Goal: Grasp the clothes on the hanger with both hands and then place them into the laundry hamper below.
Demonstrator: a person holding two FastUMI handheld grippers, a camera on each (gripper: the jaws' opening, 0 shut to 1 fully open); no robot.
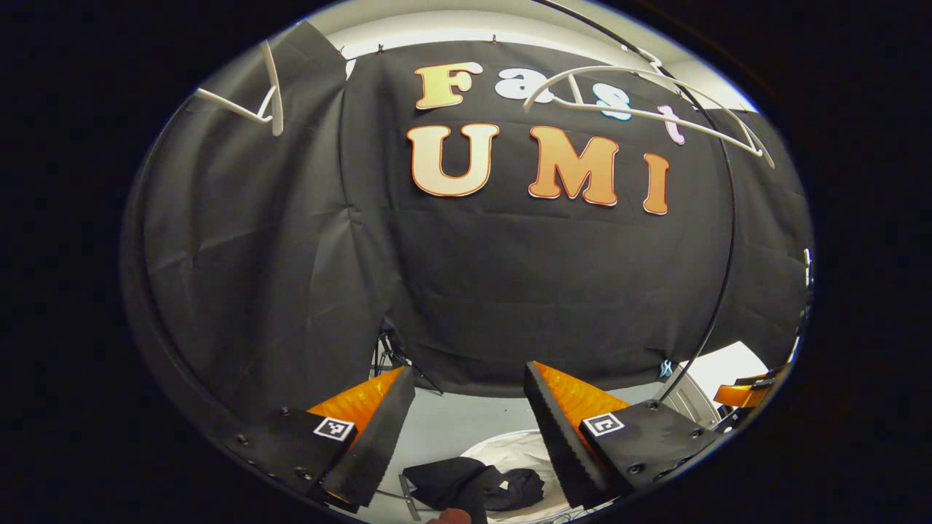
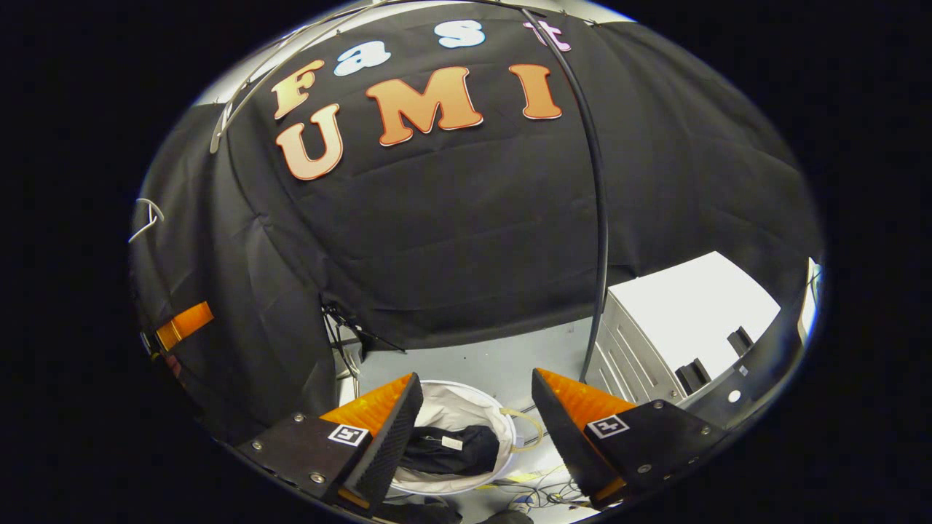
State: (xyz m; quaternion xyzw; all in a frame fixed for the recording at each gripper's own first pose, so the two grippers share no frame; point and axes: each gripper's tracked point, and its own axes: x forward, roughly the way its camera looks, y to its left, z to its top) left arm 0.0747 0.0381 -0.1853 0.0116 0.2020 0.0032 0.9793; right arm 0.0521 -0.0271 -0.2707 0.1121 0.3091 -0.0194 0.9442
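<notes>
Below, dark clothes (image 2: 451, 449) lie in white hamper (image 2: 466, 407); both hand-held grippers (image 1: 470, 429) (image 2: 473, 429) spread apart, holding nothing.

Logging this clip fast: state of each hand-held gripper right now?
Left hand-held gripper: open, holding nothing.
Right hand-held gripper: open, holding nothing; dark garment lies in the laundry hamper below.

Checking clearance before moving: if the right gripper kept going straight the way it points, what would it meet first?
Nothing close. The right gripper is open and empty; straight ahead looks like the booth's black cloth wall, well beyond the hamper below. Depth is unclear.
</notes>
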